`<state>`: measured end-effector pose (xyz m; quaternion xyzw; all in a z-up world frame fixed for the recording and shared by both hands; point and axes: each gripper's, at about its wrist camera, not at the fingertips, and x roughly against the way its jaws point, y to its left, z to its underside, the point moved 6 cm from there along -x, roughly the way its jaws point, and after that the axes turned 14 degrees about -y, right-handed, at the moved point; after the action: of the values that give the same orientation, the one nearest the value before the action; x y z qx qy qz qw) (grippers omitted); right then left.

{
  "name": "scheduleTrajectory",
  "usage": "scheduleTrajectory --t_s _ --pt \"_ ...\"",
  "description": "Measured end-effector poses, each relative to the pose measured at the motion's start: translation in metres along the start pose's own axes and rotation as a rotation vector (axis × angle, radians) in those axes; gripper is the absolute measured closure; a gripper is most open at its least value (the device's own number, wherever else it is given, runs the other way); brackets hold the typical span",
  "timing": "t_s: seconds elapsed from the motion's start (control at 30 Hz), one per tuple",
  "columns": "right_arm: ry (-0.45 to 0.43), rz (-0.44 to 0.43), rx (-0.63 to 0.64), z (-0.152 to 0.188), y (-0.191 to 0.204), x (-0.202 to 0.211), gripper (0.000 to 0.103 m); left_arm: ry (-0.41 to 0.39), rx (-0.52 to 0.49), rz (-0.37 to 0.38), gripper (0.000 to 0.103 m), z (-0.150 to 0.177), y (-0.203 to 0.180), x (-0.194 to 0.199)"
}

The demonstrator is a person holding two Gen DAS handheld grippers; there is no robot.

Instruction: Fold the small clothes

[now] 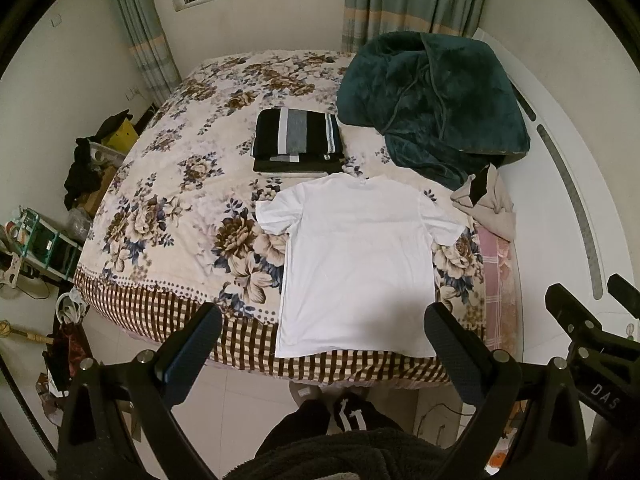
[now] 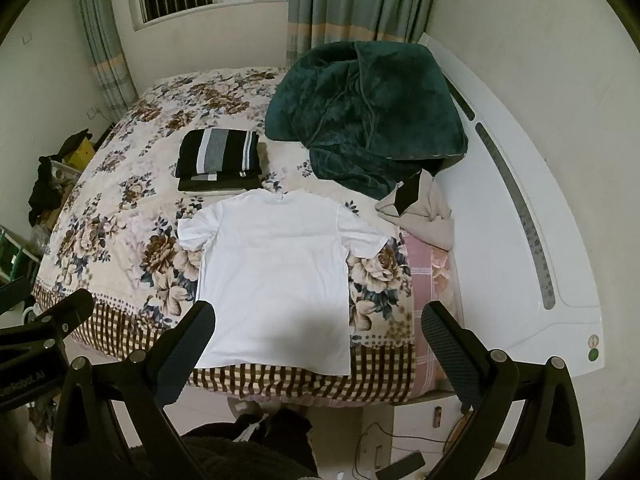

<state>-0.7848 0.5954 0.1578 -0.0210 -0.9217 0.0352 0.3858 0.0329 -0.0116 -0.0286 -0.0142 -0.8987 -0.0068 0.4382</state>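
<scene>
The white T-shirt (image 1: 358,264) is being kept flat at the bed's (image 1: 168,216) near edge, collar away; the left claw (image 1: 320,344) and right claw (image 2: 318,340) are being held wide open, empty, above its hem.

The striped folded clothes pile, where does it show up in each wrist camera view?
Left wrist: folded striped pile, centre, above the white T-shirt.
Right wrist: pile, left of centre, above the T-shirt's left shoulder.
Shared landmark: green blanket to its right.
</scene>
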Motion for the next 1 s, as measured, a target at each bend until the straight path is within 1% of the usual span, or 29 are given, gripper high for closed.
scheduleTrajectory --t_s 0.57,0.77,0.87,0.97,1.0 --pt "-0.002 0.0 0.001 0.001 0.0 0.002 0.0 -0.012 0.003 -0.001 0.0 0.001 -0.001 0.003" --pt "-0.007 0.001 -0.001 -0.005 -0.002 0.006 0.0 -0.015 0.004 0.0 0.0 -0.004 -0.004 0.004" --pt "-0.007 0.001 0.0 -0.005 -0.002 0.006 0.0 -0.015 0.004 0.0 0.0 0.0 -0.001 0.004" --pt "-0.007 0.0 0.0 -0.007 -0.004 0.009 0.0 -0.018 0.004 0.002 0.0 -0.009 -0.007 0.006" --pt "-0.006 0.001 0.001 -0.01 -0.006 0.01 0.0 -0.019 0.004 0.002 0.0 -0.007 -0.006 0.006"
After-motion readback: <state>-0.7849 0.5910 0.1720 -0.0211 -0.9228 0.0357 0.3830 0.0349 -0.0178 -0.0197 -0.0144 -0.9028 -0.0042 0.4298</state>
